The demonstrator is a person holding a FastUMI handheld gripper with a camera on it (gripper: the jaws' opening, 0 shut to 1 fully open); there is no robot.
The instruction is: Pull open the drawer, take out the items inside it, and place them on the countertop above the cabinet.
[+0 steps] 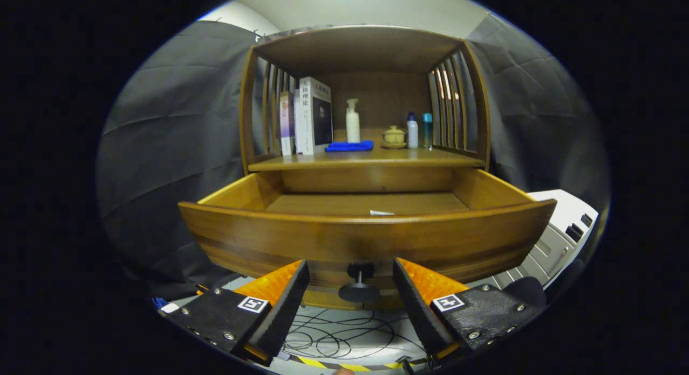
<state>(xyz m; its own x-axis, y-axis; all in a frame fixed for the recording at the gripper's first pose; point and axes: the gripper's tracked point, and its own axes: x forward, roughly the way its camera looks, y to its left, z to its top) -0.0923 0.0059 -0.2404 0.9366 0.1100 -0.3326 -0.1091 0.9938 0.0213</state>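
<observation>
The brown wooden drawer (366, 240) of the wooden cabinet (366, 95) is pulled out. Its round dark knob (359, 282) sticks out from the drawer's front. The gripper (351, 273) is wide open and holds nothing. The knob sits between its two fingers, and they do not touch it.

Inside the drawer, near the drawer's front wall, lies a small white flat thing (381, 212). It is too small to tell what it is.

Above the drawer is the wooden countertop (371, 158). On it, from the left side of the drawer to the right, stand some books (307, 117), a white pump bottle (352, 122), a folded blue cloth (350, 146), a small tan lidded cup on a saucer (394, 136), a white bottle with a blue cap (412, 131) and a teal bottle (427, 130).

Below the drawer, black cables (344, 332) lie on the floor.
</observation>
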